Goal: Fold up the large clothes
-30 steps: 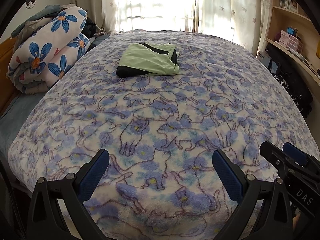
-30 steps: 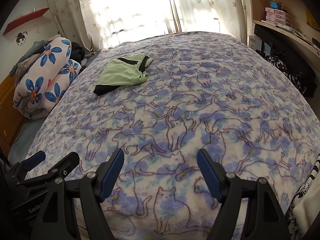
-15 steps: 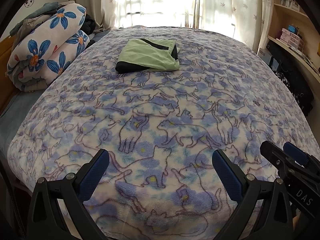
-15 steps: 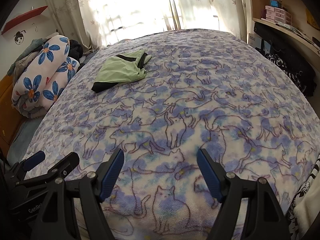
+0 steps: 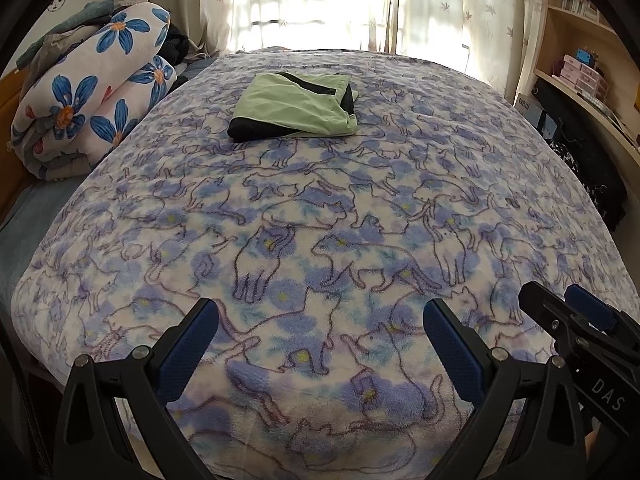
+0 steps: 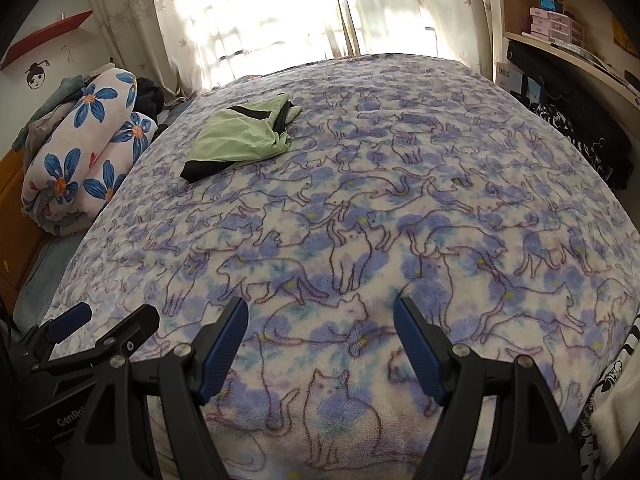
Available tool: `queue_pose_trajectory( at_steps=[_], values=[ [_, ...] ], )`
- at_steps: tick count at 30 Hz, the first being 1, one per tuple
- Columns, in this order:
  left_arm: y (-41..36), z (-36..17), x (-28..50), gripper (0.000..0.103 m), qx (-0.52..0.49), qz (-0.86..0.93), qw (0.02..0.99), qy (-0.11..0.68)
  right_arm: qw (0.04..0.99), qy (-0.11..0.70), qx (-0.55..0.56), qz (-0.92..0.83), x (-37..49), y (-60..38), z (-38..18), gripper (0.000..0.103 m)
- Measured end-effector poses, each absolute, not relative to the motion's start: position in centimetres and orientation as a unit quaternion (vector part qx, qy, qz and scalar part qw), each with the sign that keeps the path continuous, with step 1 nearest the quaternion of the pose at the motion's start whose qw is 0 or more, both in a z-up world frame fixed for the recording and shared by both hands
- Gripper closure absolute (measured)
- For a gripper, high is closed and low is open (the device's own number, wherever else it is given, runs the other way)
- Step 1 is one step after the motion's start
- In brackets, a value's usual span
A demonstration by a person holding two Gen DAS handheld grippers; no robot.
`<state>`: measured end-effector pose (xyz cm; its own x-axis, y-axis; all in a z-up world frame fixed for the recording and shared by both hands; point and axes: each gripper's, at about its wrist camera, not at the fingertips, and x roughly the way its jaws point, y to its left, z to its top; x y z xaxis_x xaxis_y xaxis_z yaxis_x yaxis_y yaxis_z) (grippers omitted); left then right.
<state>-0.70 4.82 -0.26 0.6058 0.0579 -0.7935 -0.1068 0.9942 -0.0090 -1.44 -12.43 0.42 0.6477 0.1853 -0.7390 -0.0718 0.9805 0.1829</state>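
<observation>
Green garment point(image 5: 294, 110) is lying folded into a compact stack on the cat blanket point(image 5: 320, 248), well ahead of both grippers; fold is looking done. Left gripper point(image 5: 320, 344) & right gripper point(image 6: 320, 344) are hovering w/ jaws apart, gripping nothing, no other garment showing

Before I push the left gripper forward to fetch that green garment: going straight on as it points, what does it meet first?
Probably the cat-print blanket: the open left gripper hovers low over it, and the green garment lies farther ahead. Depth is unclear.

both hand-held grippers point(image 5: 320, 344) point(image 6: 322, 340) agape, empty
</observation>
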Motion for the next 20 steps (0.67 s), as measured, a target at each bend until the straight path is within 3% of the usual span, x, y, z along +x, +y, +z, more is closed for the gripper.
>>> queue_pose_trajectory(
  at_steps=[20],
  values=[
    [5.58,-0.55,-0.86,0.002,-0.03,0.045,0.887,0.459,0.902,0.421,0.068,0.07,-1.98,-12.53,-0.27,0.027]
  ],
)
